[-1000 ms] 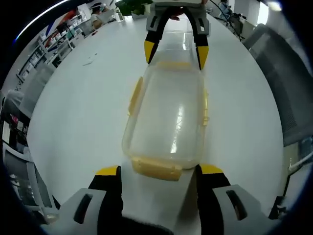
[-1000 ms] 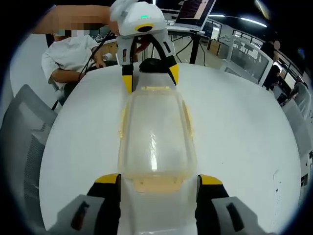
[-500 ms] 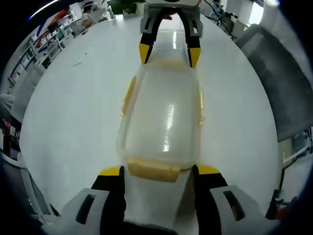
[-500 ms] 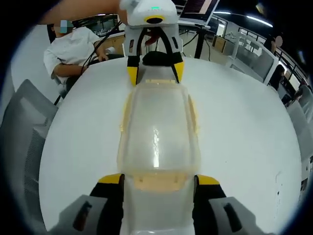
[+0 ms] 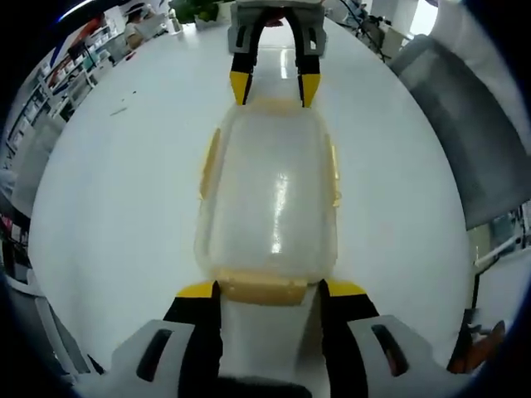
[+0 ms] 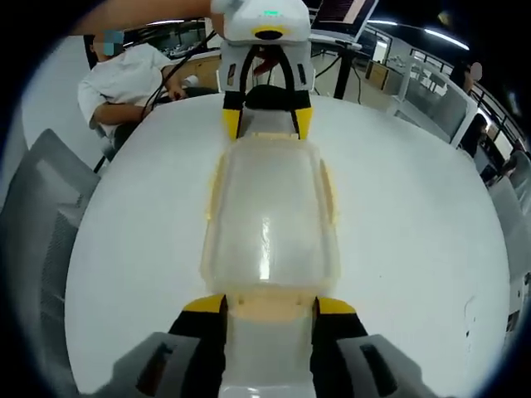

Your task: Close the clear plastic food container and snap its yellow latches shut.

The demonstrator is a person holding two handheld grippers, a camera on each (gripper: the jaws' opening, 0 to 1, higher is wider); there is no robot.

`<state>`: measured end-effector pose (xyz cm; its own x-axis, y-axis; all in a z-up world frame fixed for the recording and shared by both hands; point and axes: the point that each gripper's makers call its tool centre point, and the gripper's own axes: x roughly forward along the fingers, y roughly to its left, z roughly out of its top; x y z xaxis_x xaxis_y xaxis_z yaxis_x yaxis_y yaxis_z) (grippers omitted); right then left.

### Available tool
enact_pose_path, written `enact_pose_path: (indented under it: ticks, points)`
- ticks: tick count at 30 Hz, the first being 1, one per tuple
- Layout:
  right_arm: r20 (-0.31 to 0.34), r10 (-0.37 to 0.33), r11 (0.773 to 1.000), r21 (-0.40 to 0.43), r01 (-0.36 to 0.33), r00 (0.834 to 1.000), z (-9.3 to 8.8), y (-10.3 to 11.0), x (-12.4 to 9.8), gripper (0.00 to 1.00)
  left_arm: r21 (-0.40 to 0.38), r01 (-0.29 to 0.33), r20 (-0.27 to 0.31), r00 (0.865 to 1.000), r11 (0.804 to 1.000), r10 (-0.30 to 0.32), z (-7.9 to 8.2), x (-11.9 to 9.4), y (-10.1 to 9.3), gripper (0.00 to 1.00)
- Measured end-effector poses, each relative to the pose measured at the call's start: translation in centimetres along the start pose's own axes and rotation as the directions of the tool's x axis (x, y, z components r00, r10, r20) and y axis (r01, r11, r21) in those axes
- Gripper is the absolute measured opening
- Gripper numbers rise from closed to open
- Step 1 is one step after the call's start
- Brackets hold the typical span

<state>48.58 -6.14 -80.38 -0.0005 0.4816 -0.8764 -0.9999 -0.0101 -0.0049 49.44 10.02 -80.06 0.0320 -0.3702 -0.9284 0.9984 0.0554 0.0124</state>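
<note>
A: Going left to right in the left gripper view, what's there?

B: Shelving (image 5: 58,83) in the upper left, then the white table (image 5: 116,215). At centre lies the clear food container (image 5: 270,199), lid on, running lengthwise up the frame. The left gripper (image 5: 270,290) rises from the bottom, jaws parted, its yellow tips flanking the near yellow end latch (image 5: 264,290). At top centre the right gripper (image 5: 274,87) straddles the far end. A grey chair (image 5: 465,141) is at the right.

A: And the right gripper view?

B: A grey chair (image 6: 37,224) at left, a seated person (image 6: 124,79) in the upper left. The container (image 6: 270,220) is centred; the right gripper (image 6: 268,305), jaws apart, brackets the near latch (image 6: 270,307). The left gripper (image 6: 267,123) stands at the far end, top centre.

A: Are the latches snapped?

B: I cannot tell.
</note>
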Motion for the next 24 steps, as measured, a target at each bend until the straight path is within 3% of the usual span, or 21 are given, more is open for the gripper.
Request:
enact_pose_path:
  ticks: [8,24]
  points:
    - [-0.036,0.013,1.0,-0.016,-0.014,0.999,0.02,-0.05,0.04,0.38,0.003,-0.005,-0.048,0.999,1.0,0.005,0.15,0.14,-0.01,0.38]
    - [-0.062,0.02,0.999,-0.024,-0.021,0.998,-0.03,-0.23,0.08,0.37,0.018,-0.004,-0.074,0.997,1.0,0.005,0.03,0.19,-0.09,0.4]
